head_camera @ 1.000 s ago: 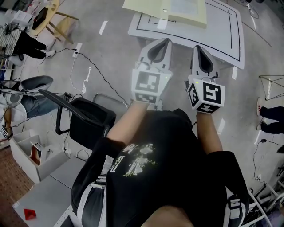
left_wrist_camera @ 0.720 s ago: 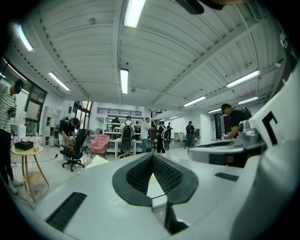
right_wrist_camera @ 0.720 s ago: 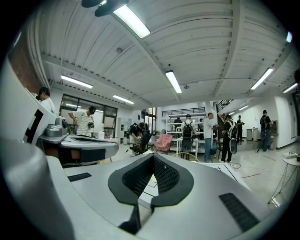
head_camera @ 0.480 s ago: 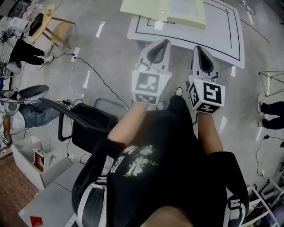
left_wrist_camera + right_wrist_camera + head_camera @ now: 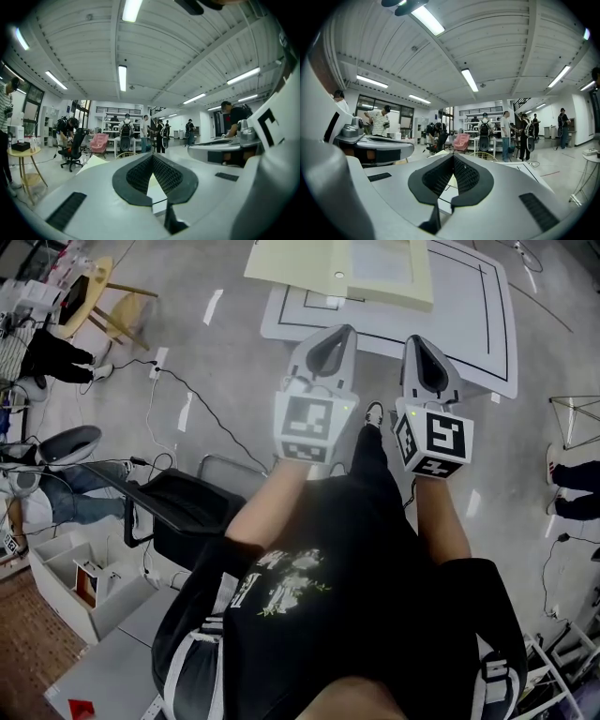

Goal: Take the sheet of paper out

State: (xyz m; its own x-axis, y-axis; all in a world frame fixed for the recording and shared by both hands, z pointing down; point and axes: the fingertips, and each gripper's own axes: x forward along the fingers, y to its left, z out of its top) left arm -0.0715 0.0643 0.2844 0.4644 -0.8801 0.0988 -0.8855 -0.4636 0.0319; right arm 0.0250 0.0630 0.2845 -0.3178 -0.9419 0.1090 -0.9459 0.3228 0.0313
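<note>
A pale yellow folder (image 5: 305, 263) lies open on the far side of a white table (image 5: 469, 320) marked with black lines. A whitish sheet of paper (image 5: 382, 259) rests in it. My left gripper (image 5: 338, 330) and right gripper (image 5: 414, 339) are held side by side in front of me, their tips over the table's near edge and short of the folder. Both are shut with nothing between the jaws. In the left gripper view the left gripper (image 5: 152, 156) points level across the room. The right gripper view shows the right gripper (image 5: 453, 156) doing the same.
A black office chair (image 5: 183, 507) stands on the floor at my left, with a cable (image 5: 192, 381) running behind it. A yellow stool (image 5: 108, 292) and seated people are at the far left. A white box (image 5: 75, 573) is at lower left. Someone's shoes (image 5: 572, 488) are at right.
I have stepped towards the table, so its near edge now lies under the gripper tips, and my foot shows between the grippers. Both grippers stay shut.
</note>
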